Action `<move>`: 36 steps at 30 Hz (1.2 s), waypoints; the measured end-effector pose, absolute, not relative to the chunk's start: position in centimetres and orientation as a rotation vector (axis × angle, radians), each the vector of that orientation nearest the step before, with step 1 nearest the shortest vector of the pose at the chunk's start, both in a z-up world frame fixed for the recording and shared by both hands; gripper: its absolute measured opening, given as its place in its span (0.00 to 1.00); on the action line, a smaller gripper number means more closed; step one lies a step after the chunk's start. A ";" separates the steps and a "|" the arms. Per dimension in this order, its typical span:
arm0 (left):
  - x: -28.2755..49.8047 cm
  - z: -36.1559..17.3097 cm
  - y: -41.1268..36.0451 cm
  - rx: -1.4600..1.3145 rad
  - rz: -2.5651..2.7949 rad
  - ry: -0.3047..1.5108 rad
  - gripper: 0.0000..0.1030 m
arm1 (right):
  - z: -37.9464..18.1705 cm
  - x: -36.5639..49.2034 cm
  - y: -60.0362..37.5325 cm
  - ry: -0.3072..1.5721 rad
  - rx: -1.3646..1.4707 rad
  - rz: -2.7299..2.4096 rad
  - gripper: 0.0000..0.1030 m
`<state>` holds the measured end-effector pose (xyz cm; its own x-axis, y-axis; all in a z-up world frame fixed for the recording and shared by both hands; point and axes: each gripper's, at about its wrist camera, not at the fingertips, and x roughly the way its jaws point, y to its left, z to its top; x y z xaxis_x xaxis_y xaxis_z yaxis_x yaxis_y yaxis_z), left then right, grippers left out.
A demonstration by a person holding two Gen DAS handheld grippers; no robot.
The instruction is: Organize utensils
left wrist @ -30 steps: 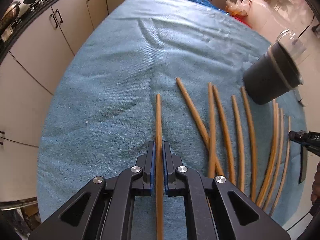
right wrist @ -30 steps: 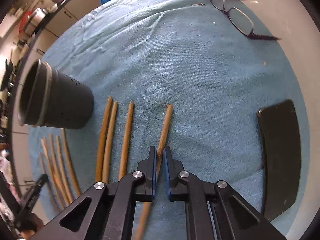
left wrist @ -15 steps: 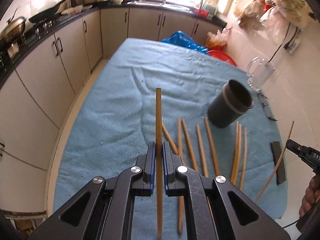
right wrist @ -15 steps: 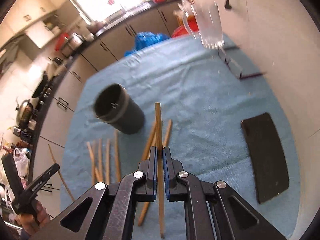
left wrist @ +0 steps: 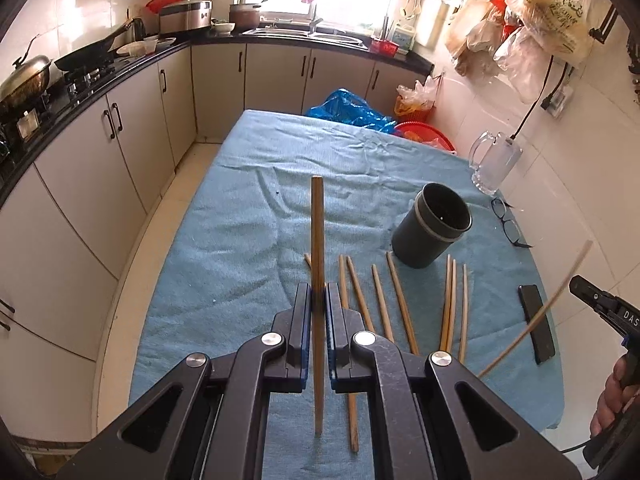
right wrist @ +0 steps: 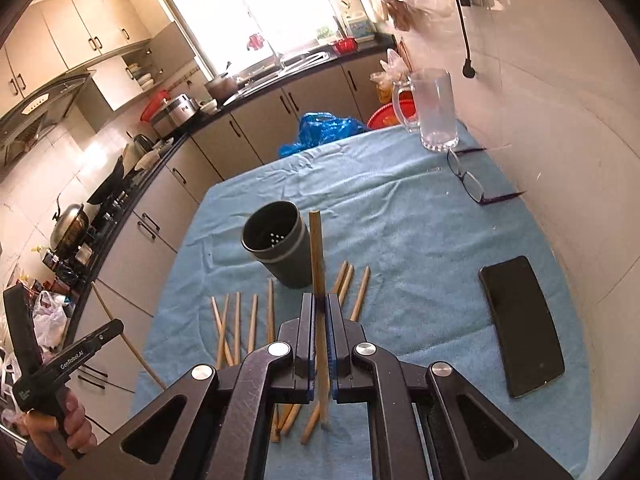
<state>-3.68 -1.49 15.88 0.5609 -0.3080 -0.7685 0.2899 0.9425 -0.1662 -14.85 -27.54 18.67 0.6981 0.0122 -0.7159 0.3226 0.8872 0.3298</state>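
My left gripper [left wrist: 318,300] is shut on a wooden chopstick [left wrist: 317,240] and holds it raised above the blue cloth. My right gripper [right wrist: 319,310] is shut on another chopstick [right wrist: 317,248], also lifted, its tip near the dark cylindrical holder [right wrist: 278,242]. The holder [left wrist: 434,226] stands upright and looks empty. Several chopsticks [left wrist: 384,300] lie in a row on the cloth in front of it; they also show in the right wrist view [right wrist: 252,320]. The right gripper with its chopstick shows at the left wrist view's right edge [left wrist: 592,296].
A blue towel covers the table [left wrist: 248,216]. A glass mug [right wrist: 434,110], eyeglasses [right wrist: 472,184] and a black phone [right wrist: 522,320] lie along the right side near the wall. Kitchen cabinets and a counter stand left of and beyond the table.
Both grippers have lifted their chopsticks off the cloth and risen well above the table. The holder and other chopsticks have stayed in place.
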 end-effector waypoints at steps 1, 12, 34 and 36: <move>-3.7 16.1 -1.4 -0.023 -0.353 0.904 0.06 | 18.8 -14.9 -27.4 0.780 0.453 -0.181 0.00; -3.9 16.9 -1.3 -0.024 -0.357 0.885 0.06 | 18.1 -14.7 -29.0 0.819 0.535 -0.198 0.02; -4.0 17.8 -1.2 -0.041 -0.273 0.892 0.06 | 3.8 -1.0 -37.6 1.252 0.655 -0.375 0.18; -3.9 17.8 -1.3 -0.043 -0.271 0.893 0.06 | 3.9 -0.5 -37.1 1.274 0.588 -0.379 0.07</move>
